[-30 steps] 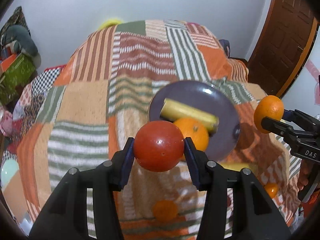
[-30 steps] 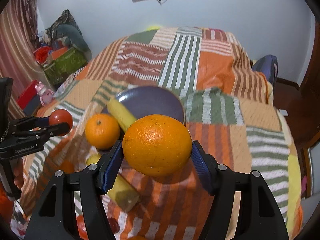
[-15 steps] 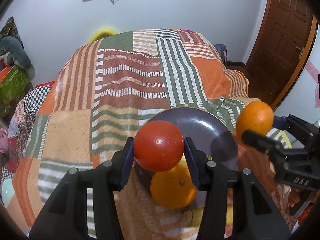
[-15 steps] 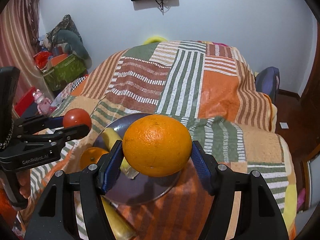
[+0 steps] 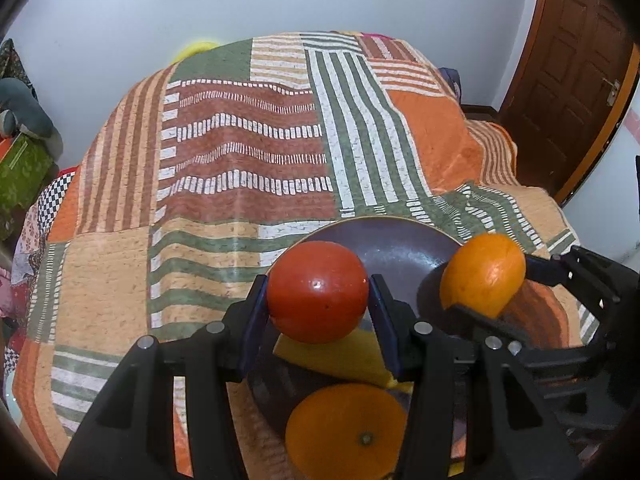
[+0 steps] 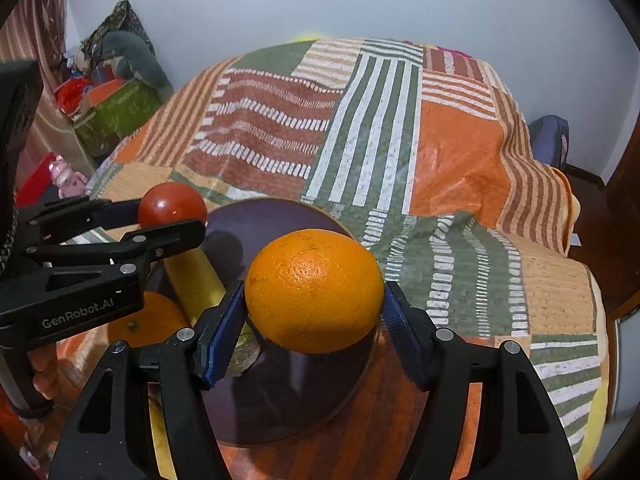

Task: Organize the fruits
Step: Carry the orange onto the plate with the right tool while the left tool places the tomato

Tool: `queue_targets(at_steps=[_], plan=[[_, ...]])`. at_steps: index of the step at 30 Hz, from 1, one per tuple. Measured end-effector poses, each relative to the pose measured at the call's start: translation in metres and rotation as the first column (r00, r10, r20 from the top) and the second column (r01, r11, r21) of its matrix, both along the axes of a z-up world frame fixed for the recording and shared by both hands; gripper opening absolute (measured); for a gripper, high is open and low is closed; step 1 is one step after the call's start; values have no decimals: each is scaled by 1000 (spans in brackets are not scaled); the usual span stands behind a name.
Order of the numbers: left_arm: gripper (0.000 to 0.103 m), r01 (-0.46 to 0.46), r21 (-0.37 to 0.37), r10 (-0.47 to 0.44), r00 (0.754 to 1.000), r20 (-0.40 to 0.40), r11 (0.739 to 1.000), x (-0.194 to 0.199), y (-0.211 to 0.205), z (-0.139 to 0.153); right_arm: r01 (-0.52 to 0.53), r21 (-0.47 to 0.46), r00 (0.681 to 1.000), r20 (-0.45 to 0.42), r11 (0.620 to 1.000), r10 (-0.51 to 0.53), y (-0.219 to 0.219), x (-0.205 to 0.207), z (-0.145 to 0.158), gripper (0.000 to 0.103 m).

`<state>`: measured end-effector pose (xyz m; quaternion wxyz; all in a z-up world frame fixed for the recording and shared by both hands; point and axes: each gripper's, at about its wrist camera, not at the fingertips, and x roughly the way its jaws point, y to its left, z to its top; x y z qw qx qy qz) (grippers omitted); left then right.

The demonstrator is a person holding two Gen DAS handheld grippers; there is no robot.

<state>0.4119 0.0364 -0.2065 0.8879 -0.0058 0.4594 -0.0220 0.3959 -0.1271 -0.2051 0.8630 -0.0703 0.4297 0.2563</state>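
1. Left wrist view: the left gripper (image 5: 318, 306) has its fingers clamped on a tomato (image 5: 317, 291), held above the near edge of the dark plate (image 5: 394, 242) on the bed (image 5: 240, 152). Right under it there's a banana (image 5: 340, 354) and a second orange (image 5: 346, 432) already on the plate, so I'd aim for the bare patch further back instead of dropping onto those.

2. Same view: the right gripper's orange (image 5: 483, 274) hangs over the plate's right rim, close to the tomato. Best to set one down at a time so the two grippers don't bump.

3. Right wrist view: the right gripper (image 6: 314, 312) has its fingers clamped on the orange (image 6: 314, 290), above the plate's (image 6: 280, 396) middle. Round fruit rolls, so go low before letting go and nestle it against the banana (image 6: 196, 280).

4. Same view: the tomato (image 6: 173, 210) sits at the plate's left edge in the left gripper (image 6: 172, 220). Release gently, since it probably bruises easier than the oranges.
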Motion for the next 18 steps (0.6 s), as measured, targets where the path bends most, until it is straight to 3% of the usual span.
queue_targets(at_steps=[9, 18], plan=[[55, 3, -15, -4, 999, -51, 1000, 8, -5, -18, -25, -18, 999, -21, 1000, 24, -4, -1, -8, 65], [56, 7, 2, -7, 1000, -4, 1000, -10, -3, 5, -30, -22, 999, -25, 999, 29, -8, -10, -1, 65]])
